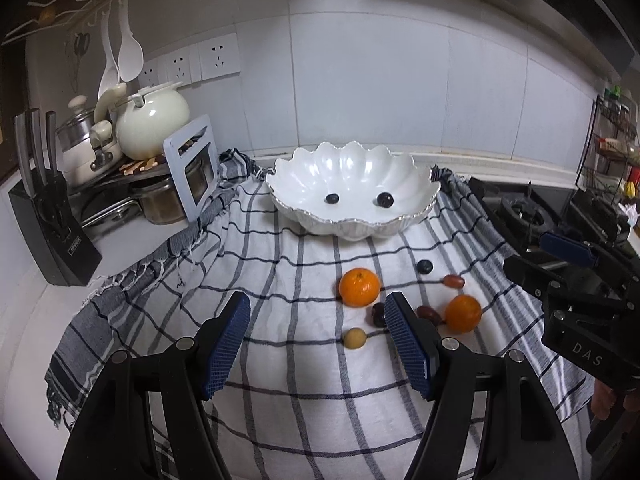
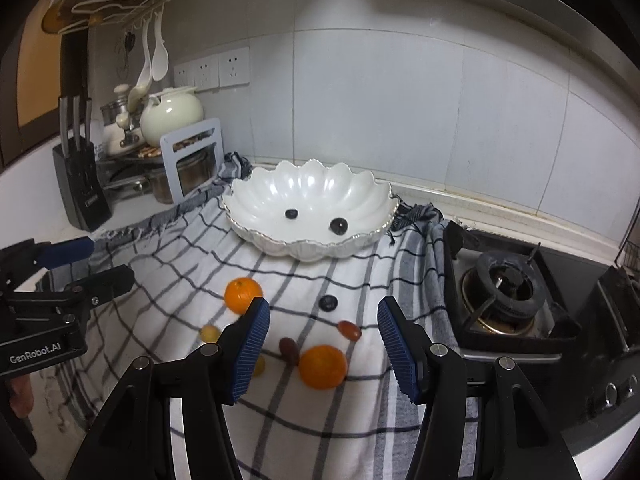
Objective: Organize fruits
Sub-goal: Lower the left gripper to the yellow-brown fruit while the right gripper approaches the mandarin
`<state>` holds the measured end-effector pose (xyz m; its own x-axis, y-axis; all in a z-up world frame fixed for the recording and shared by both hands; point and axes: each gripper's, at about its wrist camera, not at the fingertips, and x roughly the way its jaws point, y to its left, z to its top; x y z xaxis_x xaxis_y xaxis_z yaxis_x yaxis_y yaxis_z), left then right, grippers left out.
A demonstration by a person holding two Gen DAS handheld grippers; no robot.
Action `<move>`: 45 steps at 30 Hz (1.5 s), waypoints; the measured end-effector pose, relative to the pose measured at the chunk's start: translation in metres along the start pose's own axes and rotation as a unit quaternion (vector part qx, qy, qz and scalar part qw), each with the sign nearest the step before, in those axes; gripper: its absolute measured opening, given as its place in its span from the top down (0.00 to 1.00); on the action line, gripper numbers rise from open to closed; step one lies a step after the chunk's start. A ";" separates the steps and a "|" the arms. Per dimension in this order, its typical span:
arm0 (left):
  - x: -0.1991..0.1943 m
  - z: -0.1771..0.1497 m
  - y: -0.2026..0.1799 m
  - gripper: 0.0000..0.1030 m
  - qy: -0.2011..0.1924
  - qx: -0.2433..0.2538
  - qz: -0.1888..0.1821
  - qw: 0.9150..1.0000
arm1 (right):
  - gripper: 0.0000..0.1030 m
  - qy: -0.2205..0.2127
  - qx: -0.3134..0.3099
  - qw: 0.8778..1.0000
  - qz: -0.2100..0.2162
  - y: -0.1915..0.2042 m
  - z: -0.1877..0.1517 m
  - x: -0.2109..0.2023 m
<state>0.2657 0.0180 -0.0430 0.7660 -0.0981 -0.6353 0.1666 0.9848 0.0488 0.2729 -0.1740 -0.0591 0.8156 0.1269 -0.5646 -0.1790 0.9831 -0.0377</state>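
We hover both grippers, left gripper [image 1: 316, 344] and right gripper [image 2: 322, 350], fingers apart and empty; two blueberries sit in the shell bowl [image 1: 416, 216], so next we close on the near orange [image 2: 323, 367].

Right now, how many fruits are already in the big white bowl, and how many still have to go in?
Done: two dark round berries lie in the white scalloped shell-shaped bowl.

In hand: nothing. The left gripper and right gripper are both open and empty.

Left on the checked cloth: two oranges, one dark berry, some reddish-brown oval fruits and small yellow round ones.
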 end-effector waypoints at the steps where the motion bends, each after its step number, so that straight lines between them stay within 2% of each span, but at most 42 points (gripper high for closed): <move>1: 0.002 -0.003 0.000 0.33 0.004 -0.001 -0.002 1.000 | 0.44 0.002 -0.003 1.000 -0.002 0.001 -0.003 0.001; 13: 0.034 -0.026 -0.004 0.33 0.040 -0.008 -0.021 0.999 | 0.44 0.047 0.010 0.999 0.015 0.000 -0.026 0.030; 31: 0.086 -0.036 -0.015 0.35 0.072 0.008 -0.028 0.997 | 0.44 0.111 0.021 0.993 0.022 -0.007 -0.050 0.077; 37: 0.101 -0.038 -0.019 0.42 0.082 0.016 -0.031 0.996 | 0.44 0.119 0.020 0.992 0.022 -0.009 -0.052 0.087; 45: 0.111 -0.041 -0.027 0.61 0.091 0.030 -0.041 0.995 | 0.44 0.126 0.024 0.991 0.028 -0.011 -0.054 0.095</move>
<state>0.3207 -0.0135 -0.1465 0.6244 -0.1457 -0.7674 0.2653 0.9636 0.0329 0.3225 -0.1794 -0.1571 0.6412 0.1504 -0.7525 -0.1893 0.9813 0.0349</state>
